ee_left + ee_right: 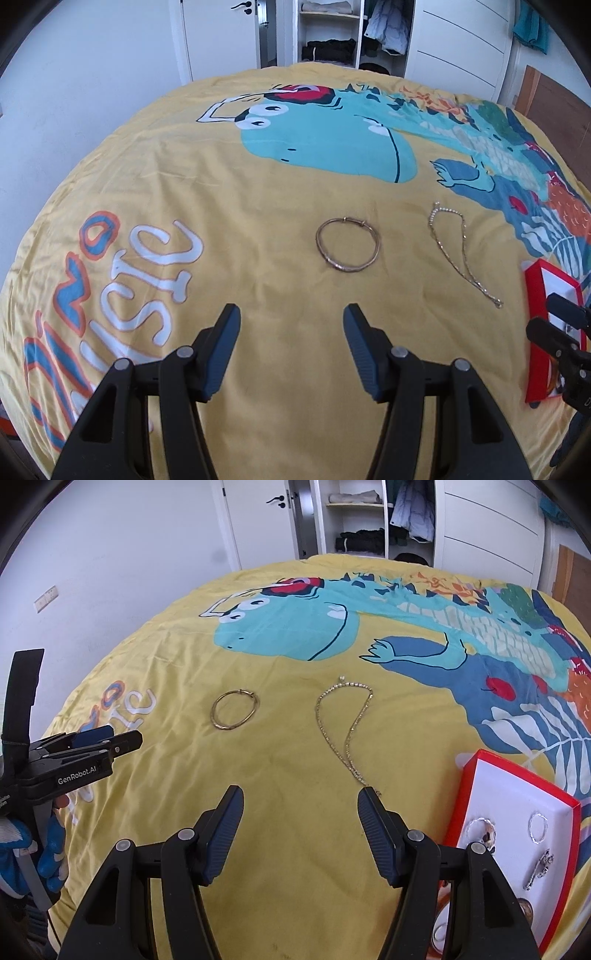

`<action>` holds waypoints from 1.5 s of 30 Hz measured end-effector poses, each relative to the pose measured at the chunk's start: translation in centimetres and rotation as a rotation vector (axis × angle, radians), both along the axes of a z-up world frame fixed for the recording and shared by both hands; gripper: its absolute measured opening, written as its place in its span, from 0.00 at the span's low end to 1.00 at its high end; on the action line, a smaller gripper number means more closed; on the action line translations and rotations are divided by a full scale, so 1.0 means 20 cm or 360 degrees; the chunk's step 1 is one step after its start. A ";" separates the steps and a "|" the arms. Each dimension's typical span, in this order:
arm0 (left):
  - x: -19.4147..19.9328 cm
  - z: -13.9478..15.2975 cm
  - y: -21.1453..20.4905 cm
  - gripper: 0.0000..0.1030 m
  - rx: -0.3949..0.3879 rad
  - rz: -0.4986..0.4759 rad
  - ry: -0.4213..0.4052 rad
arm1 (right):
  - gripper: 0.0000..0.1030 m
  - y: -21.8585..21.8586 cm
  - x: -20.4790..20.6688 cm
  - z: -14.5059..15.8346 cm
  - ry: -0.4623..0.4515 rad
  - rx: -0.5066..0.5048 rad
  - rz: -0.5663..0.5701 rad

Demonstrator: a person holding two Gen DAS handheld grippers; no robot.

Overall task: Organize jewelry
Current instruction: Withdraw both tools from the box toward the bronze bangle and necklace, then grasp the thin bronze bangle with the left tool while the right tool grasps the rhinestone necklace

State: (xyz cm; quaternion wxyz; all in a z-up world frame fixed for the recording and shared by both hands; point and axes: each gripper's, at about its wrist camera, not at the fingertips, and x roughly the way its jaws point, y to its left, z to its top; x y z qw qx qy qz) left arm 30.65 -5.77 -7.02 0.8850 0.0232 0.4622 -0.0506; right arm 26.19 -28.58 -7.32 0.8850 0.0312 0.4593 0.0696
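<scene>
Necklace (345, 723) is lying stretched out lengthwise just ahead of the right gripper (301, 801), clasp end nearly touching its right fingertip. Bangle (347, 245) is sitting ahead of the left gripper (291, 317). Both are gaping open, holding nothing.

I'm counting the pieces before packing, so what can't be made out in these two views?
- Box contents: right wrist view, near corner hidden behind the right gripper and cut by the edge.
- Box in the left wrist view: mostly blocked by the right gripper.
- Necklace clasp: too small.
- Bracelet catch: too small.
</scene>
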 end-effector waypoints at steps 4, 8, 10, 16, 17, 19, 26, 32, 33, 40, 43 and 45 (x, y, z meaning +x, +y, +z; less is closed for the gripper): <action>0.12 -0.04 -0.04 0.54 -0.0005 -0.0016 0.0005 | 0.61 -0.01 0.10 -0.06 0.0018 -0.0017 -0.0015; 0.24 -0.11 -0.05 0.54 -0.0060 -0.0014 0.0017 | 0.61 -0.01 0.21 -0.14 0.0032 -0.0027 -0.0029; 0.30 -0.16 -0.06 0.54 -0.0098 -0.0018 0.0035 | 0.61 -0.02 0.26 -0.18 0.0038 -0.0023 -0.0038; 0.41 -0.28 -0.11 0.54 -0.0073 -0.0042 0.0045 | 0.61 -0.05 0.39 -0.32 0.0080 -0.0026 -0.0094; 0.43 -0.31 -0.12 0.54 -0.0062 -0.0036 0.0048 | 0.61 -0.05 0.41 -0.34 0.0087 -0.0033 -0.0101; 0.46 -0.35 -0.12 0.54 -0.0036 -0.0032 0.0046 | 0.61 -0.06 0.44 -0.38 0.0098 -0.0047 -0.0113; 0.48 -0.45 -0.13 0.56 -0.0003 -0.0039 0.0005 | 0.61 -0.06 0.50 -0.49 0.0093 -0.0094 -0.0132; 0.48 -0.46 -0.13 0.57 -0.0007 -0.0024 -0.0026 | 0.57 -0.02 0.51 -0.52 0.0033 -0.0124 -0.0121; 0.48 -0.46 -0.13 0.57 -0.0008 -0.0023 -0.0030 | 0.55 -0.02 0.51 -0.52 0.0027 -0.0124 -0.0117; 0.46 -0.46 -0.13 0.56 -0.0008 -0.0023 -0.0051 | 0.31 0.00 0.51 -0.52 -0.0011 -0.0095 -0.0080; 0.46 -0.46 -0.13 0.55 -0.0017 -0.0024 -0.0054 | 0.24 0.00 0.50 -0.52 -0.0015 -0.0069 -0.0076; 0.45 -0.46 -0.13 0.54 -0.0019 -0.0026 -0.0058 | 0.18 0.01 0.49 -0.52 -0.0015 -0.0038 -0.0065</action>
